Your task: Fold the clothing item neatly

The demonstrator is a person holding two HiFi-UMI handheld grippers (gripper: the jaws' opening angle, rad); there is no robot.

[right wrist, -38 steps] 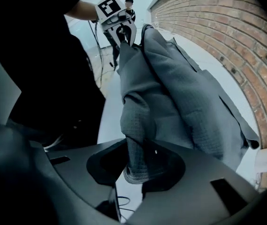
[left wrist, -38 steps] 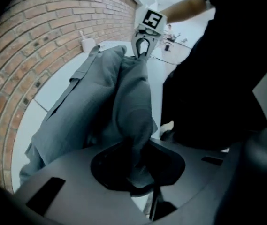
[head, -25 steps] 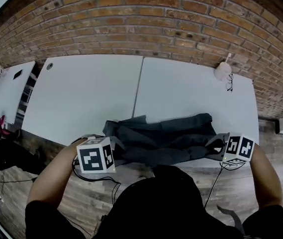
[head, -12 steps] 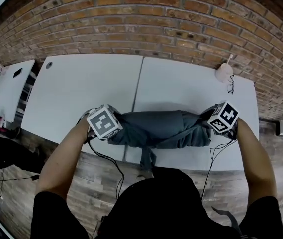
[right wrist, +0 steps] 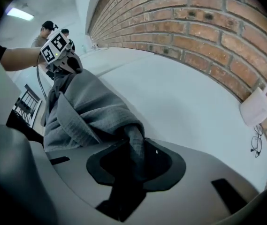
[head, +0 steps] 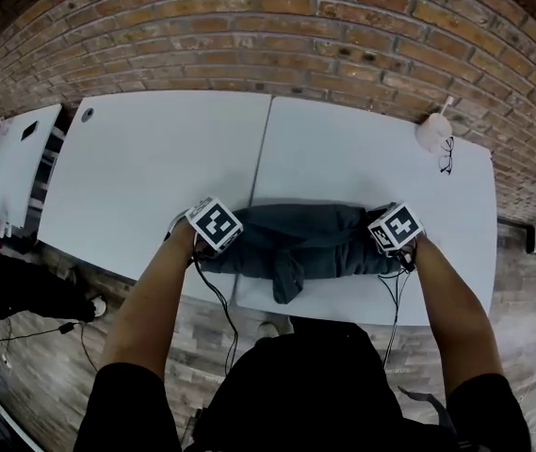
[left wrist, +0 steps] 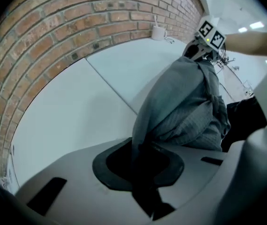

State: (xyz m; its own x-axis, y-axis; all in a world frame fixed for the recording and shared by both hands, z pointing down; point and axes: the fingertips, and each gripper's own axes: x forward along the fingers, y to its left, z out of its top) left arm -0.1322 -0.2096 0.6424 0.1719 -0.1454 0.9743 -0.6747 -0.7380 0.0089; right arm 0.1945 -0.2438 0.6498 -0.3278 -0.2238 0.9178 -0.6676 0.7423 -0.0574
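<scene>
We hold a grey garment (head: 315, 243) stretched between two grippers. It lies as a long, rumpled band near the front edge of the white counter (head: 154, 168). The left gripper (left wrist: 142, 170) pinches the left end, its jaws having just closed further on the cloth. The right gripper (right wrist: 132, 165) is clenched on the right end. We judge that one lengthwise fold is being laid down. A loose flap (head: 286, 285) trails toward the counter's edge, so smoothing and the crosswise folds appear to remain.
</scene>
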